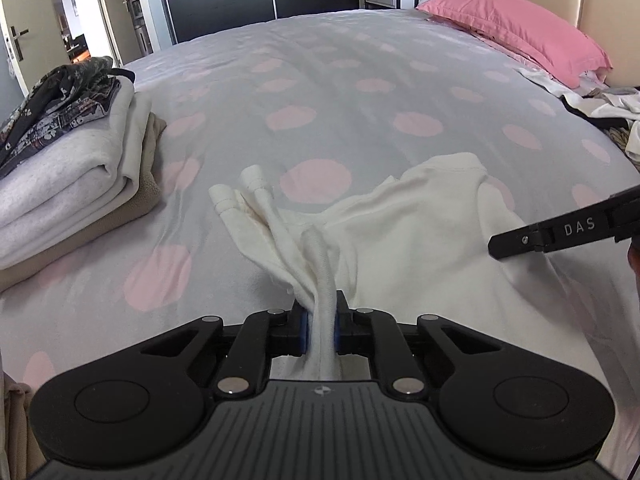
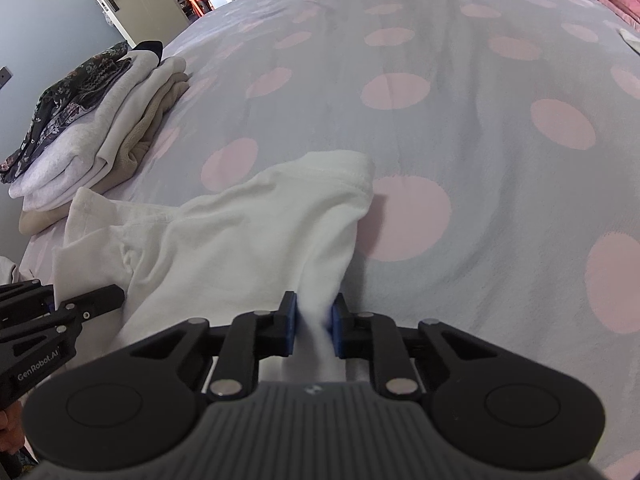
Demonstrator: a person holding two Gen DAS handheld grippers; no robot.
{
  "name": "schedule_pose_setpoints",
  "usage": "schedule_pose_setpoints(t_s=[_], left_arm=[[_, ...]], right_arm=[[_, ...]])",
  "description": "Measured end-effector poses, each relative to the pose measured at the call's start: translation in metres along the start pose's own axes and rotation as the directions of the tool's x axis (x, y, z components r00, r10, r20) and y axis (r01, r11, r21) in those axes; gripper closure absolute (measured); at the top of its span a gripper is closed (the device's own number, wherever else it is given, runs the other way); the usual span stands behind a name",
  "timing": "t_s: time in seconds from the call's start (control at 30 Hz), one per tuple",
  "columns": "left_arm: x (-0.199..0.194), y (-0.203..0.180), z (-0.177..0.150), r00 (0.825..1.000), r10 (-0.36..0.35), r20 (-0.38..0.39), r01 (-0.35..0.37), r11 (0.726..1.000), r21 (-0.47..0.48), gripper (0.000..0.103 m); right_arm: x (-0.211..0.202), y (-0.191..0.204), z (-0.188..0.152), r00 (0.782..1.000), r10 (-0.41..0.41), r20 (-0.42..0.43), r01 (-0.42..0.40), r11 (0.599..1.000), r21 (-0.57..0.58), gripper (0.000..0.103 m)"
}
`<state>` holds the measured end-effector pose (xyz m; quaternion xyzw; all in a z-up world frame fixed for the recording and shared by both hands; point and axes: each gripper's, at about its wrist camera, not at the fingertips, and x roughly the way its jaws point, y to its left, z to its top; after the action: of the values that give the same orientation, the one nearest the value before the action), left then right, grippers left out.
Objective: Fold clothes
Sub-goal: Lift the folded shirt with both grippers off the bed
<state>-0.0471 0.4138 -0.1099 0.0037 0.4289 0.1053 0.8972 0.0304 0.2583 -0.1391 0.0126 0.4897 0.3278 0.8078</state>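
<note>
While both jaws pinch bunched white garment (image 1: 404, 232) fabric, left gripper (image 1: 322, 330) and right gripper (image 2: 314, 324) hold it, spread ahead over the bed (image 1: 360, 100).

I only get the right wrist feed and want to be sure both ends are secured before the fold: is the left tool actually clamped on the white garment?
Observer: Yes. In the left wrist view the left tool is shut on a bunched part of the white garment, with cloth running between its blue pads.
Operator: Which part of the garment is that?
Observer: I cannot say for sure; two white cuffed ends lie on the bedspread just beyond that grip.
Operator: Anything at the head of the bed?
Observer: A pink pillow lies there, with a loose heap of unfolded clothes beside it at the right edge.
</note>
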Motion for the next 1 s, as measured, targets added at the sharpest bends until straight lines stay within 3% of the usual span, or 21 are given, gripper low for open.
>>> schedule_pose_setpoints(t_s=[0.13, 0.27, 0.4, 0.53, 0.67, 0.8, 0.9, 1.0], left_arm=[[0.004, 0.008, -0.001, 1.0, -0.002, -0.013, 0.002, 0.999, -0.04, 0.094], [0.016, 0.038, -0.002, 0.998, -0.039, -0.057, 0.027, 0.981, -0.191, 0.092], [0.028, 0.059, -0.009, 0.991, -0.087, -0.099, 0.05, 0.944, -0.326, 0.078], [0.036, 0.073, -0.014, 0.983, -0.143, -0.116, 0.079, 0.897, -0.435, 0.071], [0.042, 0.078, -0.018, 0.981, -0.164, -0.103, 0.093, 0.865, -0.494, 0.069], [0.043, 0.075, -0.019, 0.984, -0.153, -0.094, 0.089, 0.871, -0.483, 0.071], [0.041, 0.072, -0.018, 0.985, -0.155, -0.078, 0.101, 0.876, -0.472, 0.086], [0.036, 0.067, -0.014, 0.988, -0.138, -0.069, 0.094, 0.894, -0.438, 0.092]], right_arm=[[-0.001, 0.004, -0.001, 1.0, -0.012, 0.012, 0.012, 1.0, -0.011, 0.084], [0.001, 0.006, -0.001, 1.0, -0.024, 0.014, 0.024, 1.0, -0.005, 0.084], [0.004, 0.004, -0.001, 1.0, -0.024, 0.009, 0.024, 1.0, 0.015, 0.082], [0.01, -0.009, -0.002, 0.999, -0.015, -0.036, 0.017, 0.998, 0.067, 0.065], [0.011, -0.019, -0.005, 0.999, 0.025, -0.042, -0.02, 0.993, 0.113, 0.065], [0.011, -0.014, -0.007, 0.999, 0.024, -0.031, -0.021, 0.993, 0.114, 0.069], [0.011, -0.01, -0.008, 1.0, 0.023, -0.02, -0.02, 0.994, 0.111, 0.078], [0.01, -0.007, -0.01, 1.0, 0.022, -0.007, -0.021, 0.993, 0.113, 0.082]])
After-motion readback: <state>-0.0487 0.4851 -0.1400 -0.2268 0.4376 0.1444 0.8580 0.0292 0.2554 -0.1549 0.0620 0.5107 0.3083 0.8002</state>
